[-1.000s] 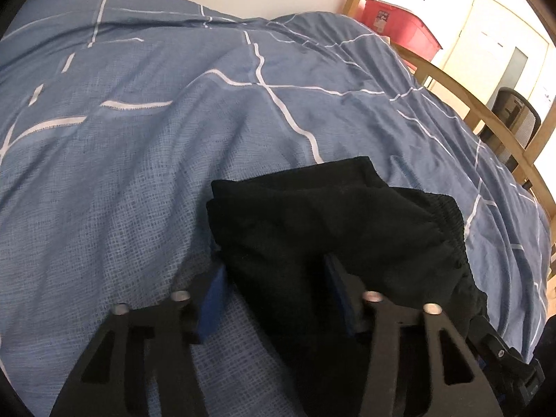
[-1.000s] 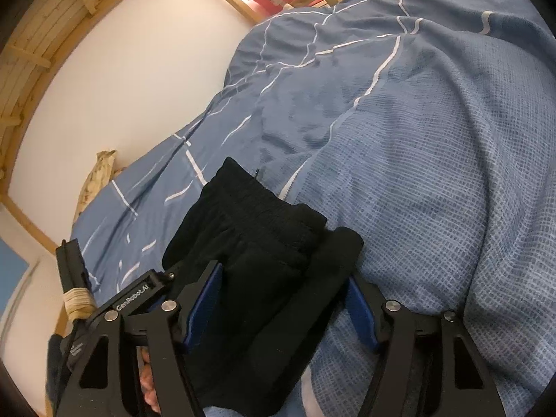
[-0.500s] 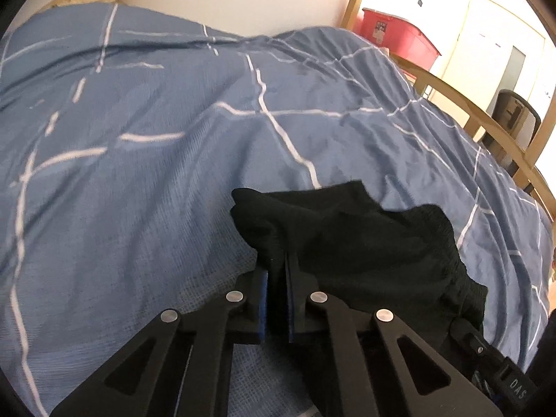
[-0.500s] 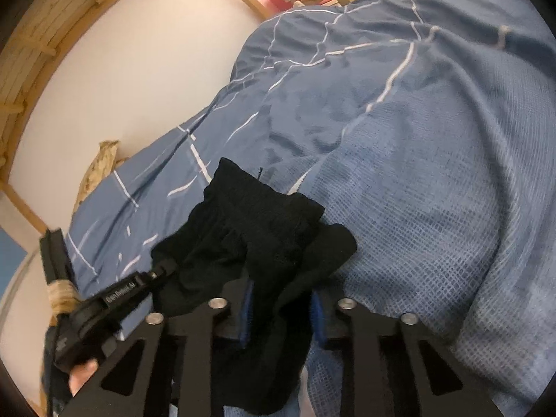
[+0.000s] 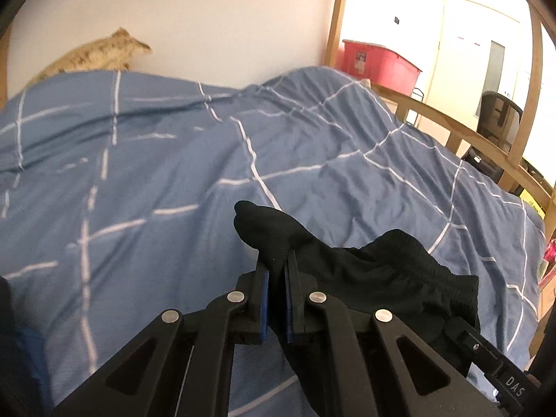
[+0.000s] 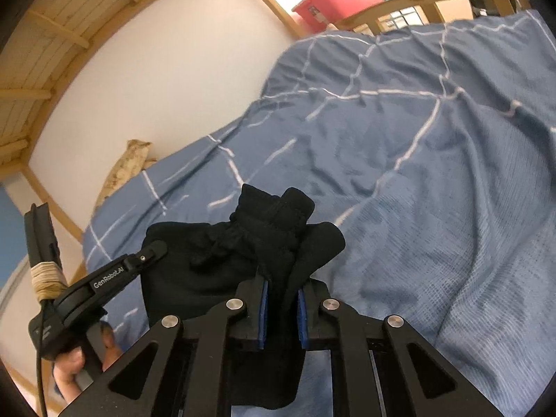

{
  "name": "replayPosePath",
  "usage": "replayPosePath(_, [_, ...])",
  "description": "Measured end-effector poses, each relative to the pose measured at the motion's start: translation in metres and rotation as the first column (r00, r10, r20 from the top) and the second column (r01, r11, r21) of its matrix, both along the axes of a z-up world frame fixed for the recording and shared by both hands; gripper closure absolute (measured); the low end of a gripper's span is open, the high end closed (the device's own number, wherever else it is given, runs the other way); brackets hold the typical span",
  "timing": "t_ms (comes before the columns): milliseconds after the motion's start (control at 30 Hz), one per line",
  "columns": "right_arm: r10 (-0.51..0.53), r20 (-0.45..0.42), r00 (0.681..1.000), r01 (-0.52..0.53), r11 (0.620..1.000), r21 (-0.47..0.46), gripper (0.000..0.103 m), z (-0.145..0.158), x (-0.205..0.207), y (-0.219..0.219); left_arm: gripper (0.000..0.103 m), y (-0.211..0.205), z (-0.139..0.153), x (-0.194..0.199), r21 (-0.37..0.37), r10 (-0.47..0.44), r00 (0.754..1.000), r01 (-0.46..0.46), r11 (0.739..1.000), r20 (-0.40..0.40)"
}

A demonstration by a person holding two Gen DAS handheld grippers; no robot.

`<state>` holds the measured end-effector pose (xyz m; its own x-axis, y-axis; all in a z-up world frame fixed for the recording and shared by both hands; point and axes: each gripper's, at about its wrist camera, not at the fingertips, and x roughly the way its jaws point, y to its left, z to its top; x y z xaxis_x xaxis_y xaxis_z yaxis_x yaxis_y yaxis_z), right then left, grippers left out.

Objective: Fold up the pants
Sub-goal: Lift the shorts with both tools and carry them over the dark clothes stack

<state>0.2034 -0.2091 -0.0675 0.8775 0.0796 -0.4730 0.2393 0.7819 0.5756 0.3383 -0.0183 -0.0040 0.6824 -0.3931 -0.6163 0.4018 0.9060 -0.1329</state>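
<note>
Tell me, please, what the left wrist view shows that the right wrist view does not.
Only the left wrist view shows the black chair and the pale door. Only the right wrist view shows the wooden slats overhead and a hand holding the left gripper. Both show the black pants, pinched by the left gripper and the closing right gripper, the blue duvet and the red bin.

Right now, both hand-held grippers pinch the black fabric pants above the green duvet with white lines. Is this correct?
One detail is wrong: the duvet with white lines is blue, not green, as both wrist views show. The rest holds: the left hand-held gripper and the right hand-held gripper, still closing, pinch the black fabric pants.
</note>
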Motion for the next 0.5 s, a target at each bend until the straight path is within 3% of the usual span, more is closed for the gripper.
replayPosePath(267, [0.084, 0.075, 0.994, -0.082, 0.996, -0.026, 0.089, 0.044, -0.02, 0.038, 0.095, 0.049, 0.047, -0.035, 0.01, 0.061, 0.996, -0.062, 0.998, 0.069])
replayPosePath(500, [0.176, 0.134, 0.975, -0.171, 0.984, -0.048, 0.089, 0.08, -0.024, 0.096, 0.095, 0.117, 0.088, -0.056, 0.04, 0.123, 0.985, -0.129, 0.991, 0.12])
